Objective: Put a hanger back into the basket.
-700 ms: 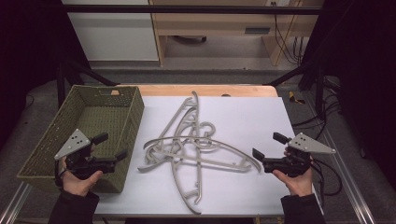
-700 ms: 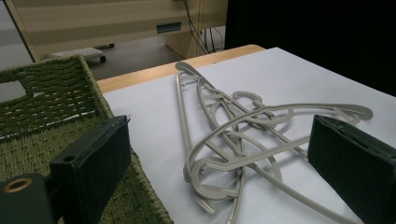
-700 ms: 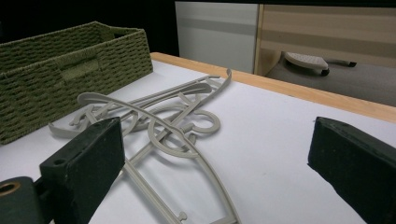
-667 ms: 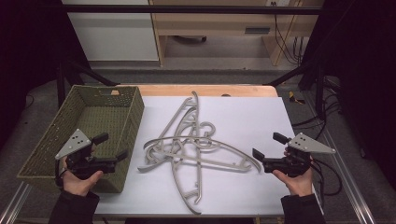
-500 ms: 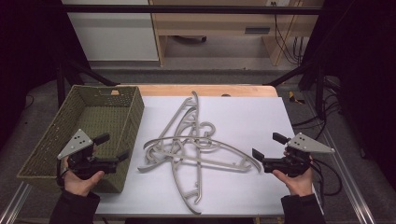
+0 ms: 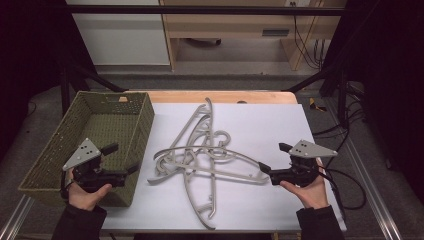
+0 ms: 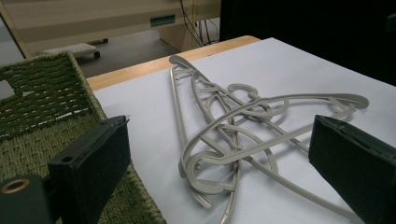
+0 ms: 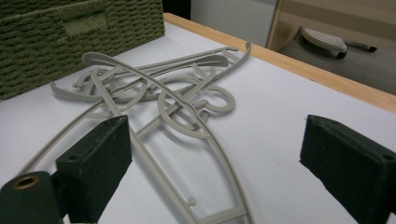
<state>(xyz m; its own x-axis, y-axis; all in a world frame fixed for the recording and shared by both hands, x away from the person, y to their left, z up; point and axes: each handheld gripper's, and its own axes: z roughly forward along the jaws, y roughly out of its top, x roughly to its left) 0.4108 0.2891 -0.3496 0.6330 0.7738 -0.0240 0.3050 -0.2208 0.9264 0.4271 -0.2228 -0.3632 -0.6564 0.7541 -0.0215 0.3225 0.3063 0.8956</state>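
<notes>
Hangers (image 6: 207, 160) of grey plastic are piled in a tangle on the middle of the white sheet (image 6: 280, 125) that covers the table. Several long axes are crossed in the heap: one hanger is stretched from the far edge of the sheet down toward the near left, another is laid nearly across the sheet with one end turned toward the right gripper (image 6: 270, 162), and a third is run from the tangle toward the near edge. The hooks are curled together around the middle of the pile.

The right gripper is held at the right of the pile, its jaws spread wide with nothing gripped, and one hanger's arm is seen passing close beside its lower jaw in the right gripper view. The left gripper (image 6: 122, 160) is held over the near right rim of the green woven basket (image 6: 55, 150), just left of the hangers, jaws likewise wide and empty.
</notes>
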